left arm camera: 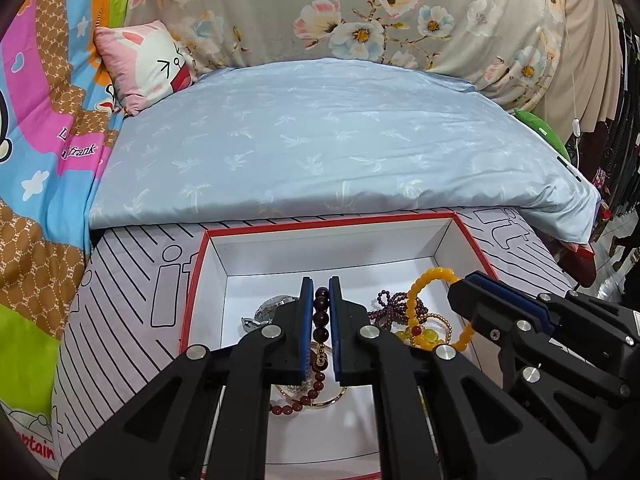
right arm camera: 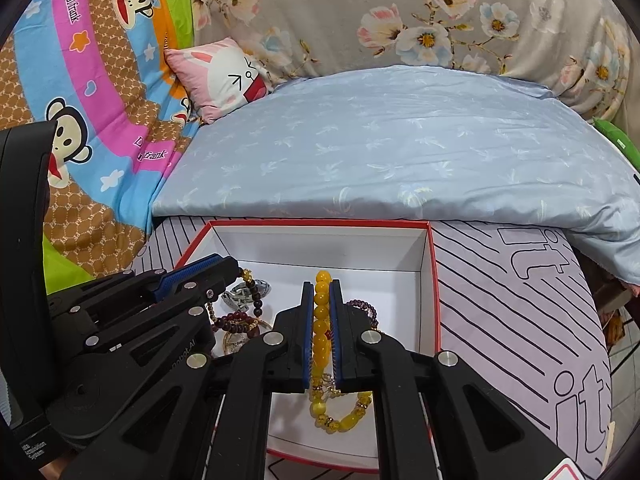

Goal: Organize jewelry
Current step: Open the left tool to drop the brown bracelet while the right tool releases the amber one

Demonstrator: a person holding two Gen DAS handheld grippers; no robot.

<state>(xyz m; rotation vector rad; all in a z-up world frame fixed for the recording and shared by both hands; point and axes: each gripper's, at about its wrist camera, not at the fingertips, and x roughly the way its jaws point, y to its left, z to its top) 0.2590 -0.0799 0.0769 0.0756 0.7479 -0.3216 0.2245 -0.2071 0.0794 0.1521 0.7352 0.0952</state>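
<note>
The left gripper [left arm camera: 321,284] has its jaws clamped on a dark red beaded bracelet [left arm camera: 322,322], whose strand runs from 12 to 6 o'clock between the blue pads. The right gripper [right arm camera: 321,286] is likewise clamped on a yellow beaded bracelet [right arm camera: 321,320], its beads lined up from 12 to 6 o'clock. Both hang over the red-rimmed white cardboard box [left arm camera: 320,248], which lies on a striped lilac sheet [left arm camera: 132,280]. A purple bead strand [left arm camera: 390,304] lies at 3 o'clock of the dark red one, a silver watch [left arm camera: 266,310] at 9 o'clock.
</note>
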